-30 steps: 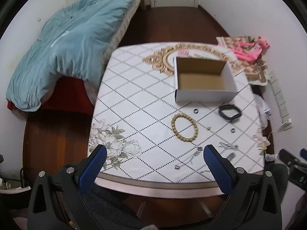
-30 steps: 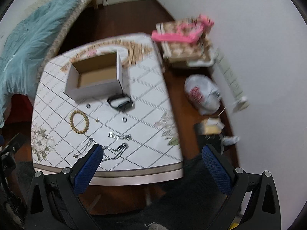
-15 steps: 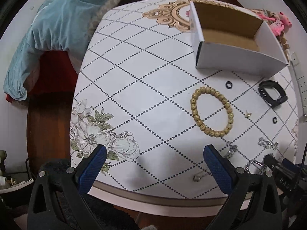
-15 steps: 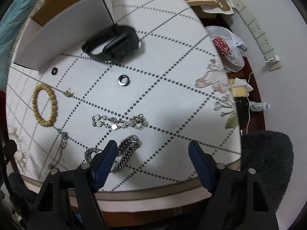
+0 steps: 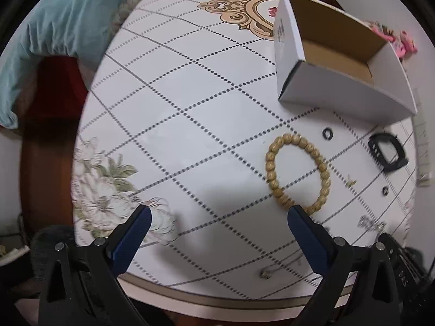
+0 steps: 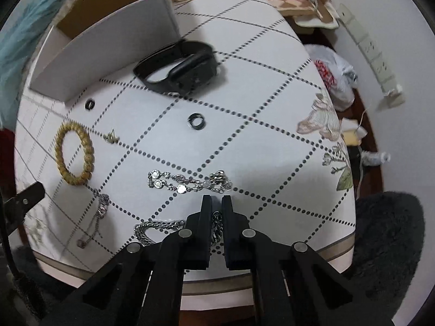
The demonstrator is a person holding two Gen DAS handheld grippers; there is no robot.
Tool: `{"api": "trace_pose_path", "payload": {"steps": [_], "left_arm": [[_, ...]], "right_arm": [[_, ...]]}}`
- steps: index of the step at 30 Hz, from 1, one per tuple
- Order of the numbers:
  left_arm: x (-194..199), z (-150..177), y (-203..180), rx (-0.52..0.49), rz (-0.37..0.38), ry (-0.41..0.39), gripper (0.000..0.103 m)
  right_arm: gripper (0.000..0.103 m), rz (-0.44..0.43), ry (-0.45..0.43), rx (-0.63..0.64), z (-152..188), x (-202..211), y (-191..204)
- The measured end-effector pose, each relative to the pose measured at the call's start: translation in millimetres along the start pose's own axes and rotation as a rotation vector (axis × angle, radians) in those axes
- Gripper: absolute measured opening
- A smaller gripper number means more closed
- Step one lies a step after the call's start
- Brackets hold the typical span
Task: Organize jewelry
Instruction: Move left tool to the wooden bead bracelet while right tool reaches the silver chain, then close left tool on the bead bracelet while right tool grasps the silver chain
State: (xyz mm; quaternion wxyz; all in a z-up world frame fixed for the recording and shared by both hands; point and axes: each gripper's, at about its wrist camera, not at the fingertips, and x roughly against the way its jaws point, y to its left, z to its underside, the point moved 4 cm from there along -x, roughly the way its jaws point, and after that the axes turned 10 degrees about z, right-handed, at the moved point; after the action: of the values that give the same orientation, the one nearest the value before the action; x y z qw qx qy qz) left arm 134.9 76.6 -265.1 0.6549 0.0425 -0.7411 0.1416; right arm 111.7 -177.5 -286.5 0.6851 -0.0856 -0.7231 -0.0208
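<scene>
Left wrist view: my left gripper [image 5: 217,218] hangs with jaws spread wide, empty, just short of the bead bracelet [image 5: 297,172] on the bench [image 5: 190,114]; the open box [image 5: 337,51] waits beyond. Right wrist view: my right gripper [image 6: 216,199] has its jaws pinched onto the steel chain [image 6: 157,229] at the bench's near edge, presumably for lifting boxward.

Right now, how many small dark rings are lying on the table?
2. One small dark ring lies close to the white cardboard box; the other dark metal ring lies below the black smart band. More may be hidden behind the grippers.
</scene>
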Motion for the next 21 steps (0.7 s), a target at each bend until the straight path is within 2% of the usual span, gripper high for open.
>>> {"api": "trace_pose_path", "payload": {"steps": [1, 2, 5, 6, 7, 9, 10, 11, 14, 19, 21], "left_arm": [[-2, -3, 1, 0.013, 0.029, 0.0, 0.102], [-4, -5, 0, 0.02, 0.048, -0.001, 0.097], [-16, -12, -7, 0.011, 0.073, 0.012, 0.078], [-20, -14, -9, 0.004, 0.077, 0.016, 0.075], [-24, -15, -15, -0.006, 0.075, 0.02, 0.073], [-34, -18, -22, -0.031, 0.068, 0.031, 0.056], [-36, -19, -25, -0.051, 0.047, 0.024, 0.055], [-36, -20, -29, -0.077, 0.04, 0.011, 0.048], [-36, -21, -35, -0.137, 0.043, -0.015, 0.007], [-29, -13, -28, -0.155, 0.041, -0.048, 0.007], [-22, -6, -18, -0.158, 0.04, -0.067, 0.007]], "right_arm": [[0.007, -0.019, -0.018, -0.021, -2, 5, -5], [0.007, -0.03, -0.036, -0.038, -5, 11, -9], [0.006, -0.046, -0.087, -0.07, -12, 26, -15], [0.0, -0.048, -0.095, -0.075, -14, 28, -15], [0.0, -0.048, -0.103, -0.077, -17, 30, -15], [0.0, -0.048, -0.103, -0.077, -22, 30, -15], [0.0, -0.05, -0.102, -0.077, -24, 30, -14], [0.0, -0.055, -0.101, -0.077, -25, 30, -14], [0.0, -0.09, -0.1, -0.097, -30, 31, -18], [0.0, -0.214, 0.014, -0.119, -34, 10, -32], [0.002, -0.223, 0.04, -0.128, -32, 3, -34]]}}
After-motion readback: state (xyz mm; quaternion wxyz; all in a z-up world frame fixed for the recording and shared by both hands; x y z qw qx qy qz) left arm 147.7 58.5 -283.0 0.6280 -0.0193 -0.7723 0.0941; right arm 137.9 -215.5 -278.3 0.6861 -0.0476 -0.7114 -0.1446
